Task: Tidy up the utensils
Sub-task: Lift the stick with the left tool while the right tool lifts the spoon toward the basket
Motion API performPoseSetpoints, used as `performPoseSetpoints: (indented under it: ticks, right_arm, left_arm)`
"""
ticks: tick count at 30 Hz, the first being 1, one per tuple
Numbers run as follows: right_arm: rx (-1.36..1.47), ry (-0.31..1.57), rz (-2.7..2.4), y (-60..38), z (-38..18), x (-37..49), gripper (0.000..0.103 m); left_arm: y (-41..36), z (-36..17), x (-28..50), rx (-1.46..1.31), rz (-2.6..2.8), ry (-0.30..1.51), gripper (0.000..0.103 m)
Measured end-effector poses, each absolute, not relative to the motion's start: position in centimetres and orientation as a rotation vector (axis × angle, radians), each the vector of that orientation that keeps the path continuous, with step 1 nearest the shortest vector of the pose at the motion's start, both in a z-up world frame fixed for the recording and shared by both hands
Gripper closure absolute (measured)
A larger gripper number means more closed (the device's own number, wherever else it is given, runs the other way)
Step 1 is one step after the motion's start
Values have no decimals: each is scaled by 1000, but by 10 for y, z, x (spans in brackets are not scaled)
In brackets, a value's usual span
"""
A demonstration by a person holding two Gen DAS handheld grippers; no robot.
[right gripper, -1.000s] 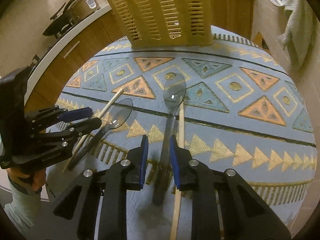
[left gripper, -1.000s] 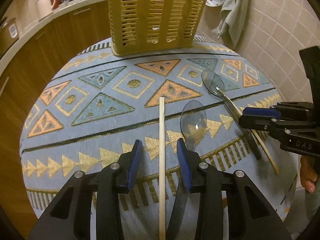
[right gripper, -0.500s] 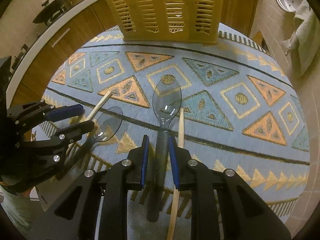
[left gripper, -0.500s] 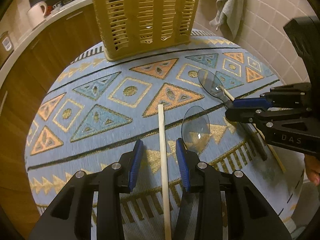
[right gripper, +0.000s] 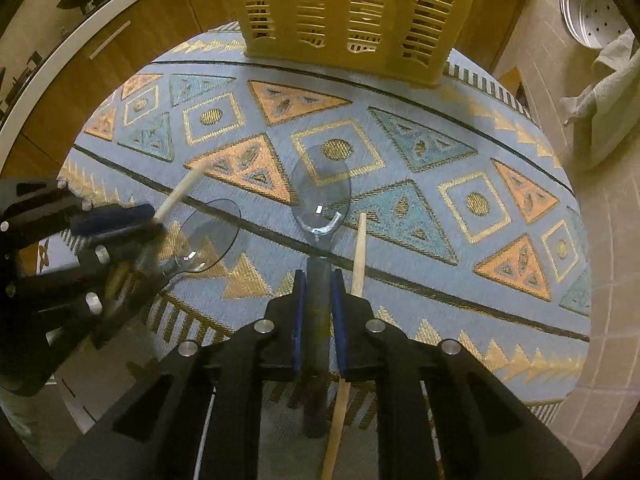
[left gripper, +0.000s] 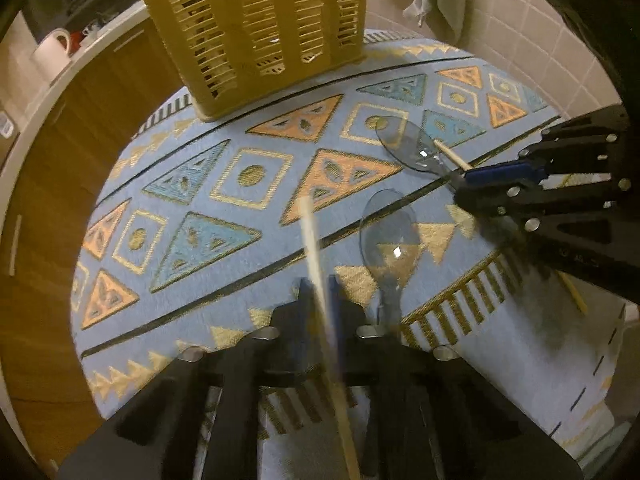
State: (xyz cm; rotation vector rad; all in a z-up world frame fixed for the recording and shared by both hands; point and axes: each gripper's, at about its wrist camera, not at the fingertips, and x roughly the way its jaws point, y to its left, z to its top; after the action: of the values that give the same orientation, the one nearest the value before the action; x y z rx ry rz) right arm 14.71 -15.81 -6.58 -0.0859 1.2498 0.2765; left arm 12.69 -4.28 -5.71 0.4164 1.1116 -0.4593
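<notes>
The left gripper point(left gripper: 320, 286) has just closed its blue-padded jaws on a wooden chopstick point(left gripper: 311, 236), which runs between them and juts out toward the far side, its free end blurred above the cloth. Just right of it lies a clear plastic spoon point(left gripper: 387, 236), bowl toward the far side, handle passing beside the right-hand finger and untouched.

The right gripper point(right gripper: 318, 280) has its jaws drawn in against the dark handle of a second clear spoon point(right gripper: 320, 196); they have just been narrowing, and the pads sit against both sides of the handle. That spoon's bowl rests on the patterned cloth point(right gripper: 460, 152) ahead of the fingertips. A second chopstick point(right gripper: 357, 256) lies just right of the handle, outside the jaws, running back under the gripper body.

Each camera catches the other tool from the side. The left view shows the right gripper point(left gripper: 468, 186) coming in from the right edge, with the spoon bowl and a chopstick tip poking out beyond it, but not how its pads meet the handle. The right view shows the left gripper point(right gripper: 154, 220) at the left edge, blurred, with the chopstick sticking out past its blue pads and the near spoon beside it.

At the far edge of the round table stands a yellow slatted utensil basket point(left gripper: 256, 32), well apart from all four utensils. A grey towel point(right gripper: 604, 108) hangs on the tiled wall at far right; only the left view shows a white mug point(left gripper: 52, 48) on the counter at far left
</notes>
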Motion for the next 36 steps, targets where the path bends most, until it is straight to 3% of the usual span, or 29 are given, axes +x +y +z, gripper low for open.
performPoseSetpoints:
  ticks: [12,24,36]
  right_arm:
    - [79,1135,381,-178,-49,133,93]
    - [86,722,366,-187,19,111,93]
    - [132,506,260,-207,63,145,93]
  left_arm:
    - [17,-33,131,-21,-454,946,100]
    - [10,39,121,-77,-367,582,100]
    - [4,95,151,-215,-388,249,100]
